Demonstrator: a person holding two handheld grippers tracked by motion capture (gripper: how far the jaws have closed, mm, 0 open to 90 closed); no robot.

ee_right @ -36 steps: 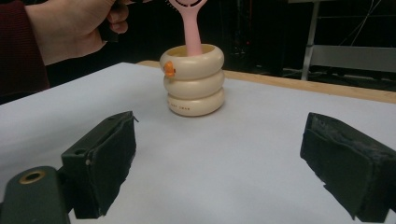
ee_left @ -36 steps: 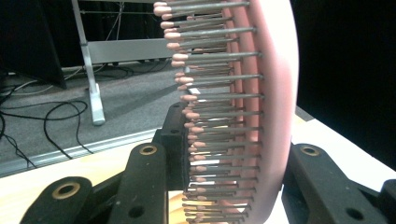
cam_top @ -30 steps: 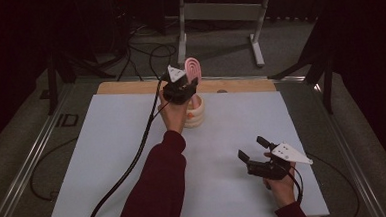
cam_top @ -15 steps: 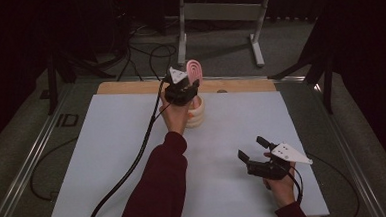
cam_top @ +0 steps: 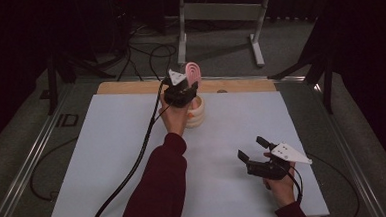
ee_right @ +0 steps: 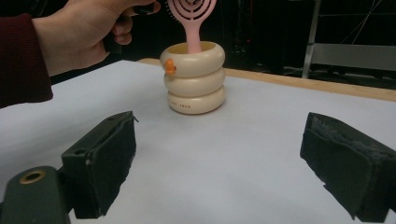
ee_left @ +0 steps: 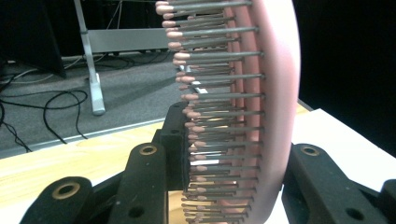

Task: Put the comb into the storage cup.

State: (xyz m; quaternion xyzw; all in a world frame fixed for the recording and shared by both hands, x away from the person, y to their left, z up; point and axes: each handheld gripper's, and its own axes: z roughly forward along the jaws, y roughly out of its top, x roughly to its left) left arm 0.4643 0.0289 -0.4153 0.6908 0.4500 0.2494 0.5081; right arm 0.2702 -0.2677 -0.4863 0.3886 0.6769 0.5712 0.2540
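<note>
At twelve o'clock on my white table [cam_top: 108, 158]: one pink hairbrush [cam_top: 194, 72], handle down in a cream ringed holder [cam_top: 196, 113], head clamped by my left gripper [cam_top: 185, 86]. At five o'clock: my right gripper [cam_top: 256, 155], jaws wide, nothing between them.

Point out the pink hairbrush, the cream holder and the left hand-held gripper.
pink hairbrush [ee_right: 191, 9], right gripper view, on its head.
cream holder [ee_right: 194, 84], right gripper view, on its middle ring.
left hand-held gripper [cam_top: 180, 91], high view, on its body.
</note>
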